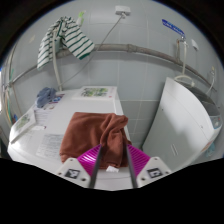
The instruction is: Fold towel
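A reddish-brown towel (pixel 90 135) lies crumpled on a white tabletop (pixel 38 140). Its near edge bunches up between my fingers, with a small white tag (pixel 111 169) showing there. My gripper (pixel 114 148) is at the towel's near right part. The magenta pads (pixel 93 158) are drawn in and press on the bunched cloth from both sides. The far part of the towel rests on the top.
A striped cloth (pixel 65 40) hangs on the wall at the back left. A blue item (pixel 45 97) and a paper (pixel 97 92) lie at the far end of the top. A white panel (pixel 185 115) stands to the right. A pipe (pixel 140 48) runs along the wall.
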Demonstrator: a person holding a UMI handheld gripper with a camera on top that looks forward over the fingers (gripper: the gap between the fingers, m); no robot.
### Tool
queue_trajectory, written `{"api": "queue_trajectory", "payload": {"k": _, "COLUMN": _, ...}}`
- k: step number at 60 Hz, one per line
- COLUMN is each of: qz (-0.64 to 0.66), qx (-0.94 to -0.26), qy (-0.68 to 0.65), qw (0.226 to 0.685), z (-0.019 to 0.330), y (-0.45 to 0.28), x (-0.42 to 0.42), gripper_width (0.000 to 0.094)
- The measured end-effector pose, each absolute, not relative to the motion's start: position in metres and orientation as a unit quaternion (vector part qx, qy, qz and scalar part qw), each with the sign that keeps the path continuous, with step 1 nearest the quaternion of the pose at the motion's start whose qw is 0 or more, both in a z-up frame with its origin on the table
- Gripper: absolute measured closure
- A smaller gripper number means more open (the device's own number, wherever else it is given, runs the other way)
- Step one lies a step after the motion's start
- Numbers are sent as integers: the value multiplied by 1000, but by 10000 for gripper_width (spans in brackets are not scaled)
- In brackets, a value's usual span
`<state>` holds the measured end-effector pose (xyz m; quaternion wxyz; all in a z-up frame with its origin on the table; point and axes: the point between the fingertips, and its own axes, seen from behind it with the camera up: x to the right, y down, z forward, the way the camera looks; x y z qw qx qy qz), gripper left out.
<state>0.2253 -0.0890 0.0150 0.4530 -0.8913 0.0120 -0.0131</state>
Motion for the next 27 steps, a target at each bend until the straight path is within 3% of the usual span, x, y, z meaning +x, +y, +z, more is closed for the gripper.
{"api": "queue_trajectory", "payload": {"k": 4, "qz": 28, "qx": -885, "qy": 2, "qw": 465, "z": 30, "y": -112, "x": 224, "gripper_width": 60}}
{"api": "queue_trajectory", "payload": {"k": 7, "qz": 53, "qx": -878, "qy": 1, "qw": 476, "z": 44, "y": -138, "x": 226, "gripper_width": 118}}
{"api": "queue_trajectory", "payload": {"k": 17, "qz": 105, "qx": -851, "qy": -25, "qw": 513, "z": 87, "y": -234, "x": 242, "gripper_width": 104}}
{"api": "queue_trajectory", "payload": {"k": 27, "qz": 107, "qx": -846, "qy": -3, "qw": 522, "z": 98, "y": -308, "x": 298, "gripper_width": 108}}
